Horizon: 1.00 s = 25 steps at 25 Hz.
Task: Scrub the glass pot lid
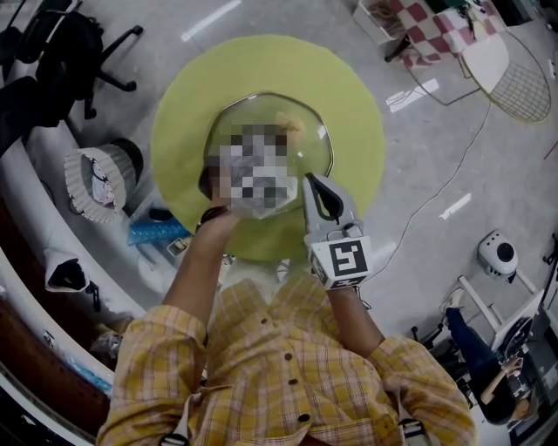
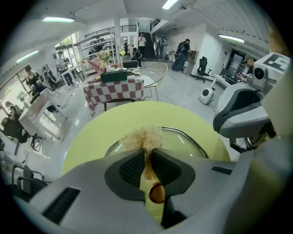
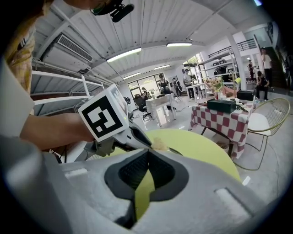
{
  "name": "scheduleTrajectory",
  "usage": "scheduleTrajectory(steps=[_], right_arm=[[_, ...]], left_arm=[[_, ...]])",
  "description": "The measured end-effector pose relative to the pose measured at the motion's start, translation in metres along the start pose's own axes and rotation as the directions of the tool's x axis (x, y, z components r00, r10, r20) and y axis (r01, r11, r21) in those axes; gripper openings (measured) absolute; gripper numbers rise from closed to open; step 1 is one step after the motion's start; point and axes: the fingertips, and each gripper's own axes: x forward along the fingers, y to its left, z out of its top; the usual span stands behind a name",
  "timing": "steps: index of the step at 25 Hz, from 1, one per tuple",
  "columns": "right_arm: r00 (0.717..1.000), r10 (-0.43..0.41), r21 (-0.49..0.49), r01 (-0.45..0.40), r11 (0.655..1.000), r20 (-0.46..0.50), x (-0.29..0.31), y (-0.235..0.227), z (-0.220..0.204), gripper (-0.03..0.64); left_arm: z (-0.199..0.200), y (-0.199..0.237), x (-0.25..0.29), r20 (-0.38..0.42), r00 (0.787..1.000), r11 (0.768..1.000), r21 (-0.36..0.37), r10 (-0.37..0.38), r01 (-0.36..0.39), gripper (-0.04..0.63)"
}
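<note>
While the left hand-held gripper [image 2: 147,154] pinches a tuft of straw-coloured scrubber [image 2: 144,136] above the glass pot lid [image 2: 185,137], the scrubbing step seems to be in hand. The lid lies in the middle of the round yellow-green tabletop [image 1: 357,96]. At the lid's lower right edge in the head view, the right hand-held gripper [image 3: 148,151] has its jaws pressed together on nothing. I judge that the next move calls for rubbing the scrubber across the glass, perhaps with the right one steadying the rim. A grey floor is all around, with an office chair [image 1: 61,43] at upper left and a checked table [image 1: 436,26] at upper right.
</note>
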Motion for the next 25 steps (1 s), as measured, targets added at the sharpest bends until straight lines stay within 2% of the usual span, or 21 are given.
scheduleTrajectory(steps=[4,12,20,25], right_arm=[[1.0,-0.008,0.007,0.008,1.0,0.0,0.001,-0.008,0.0,-0.003],[1.0,-0.013,0.019,0.013,1.0,-0.019,0.003,-0.019,-0.009,-0.003],[1.0,-0.021,0.023,0.021,1.0,-0.022,0.003,-0.019,-0.009,-0.002],[0.999,-0.041,0.03,0.041,0.999,-0.023,0.0,-0.025,-0.012,-0.003]], left_arm=[[-0.005,-0.005,0.021,-0.049,0.998,1.0,0.014,-0.026,0.027,0.049],[0.002,-0.002,0.035,-0.062,0.997,0.999,0.001,-0.042,0.042,0.049],[0.006,-0.001,0.043,-0.09,0.995,0.997,0.058,-0.037,0.042,0.049],[0.01,-0.003,0.05,-0.108,0.992,0.995,0.074,-0.06,0.068,0.048]])
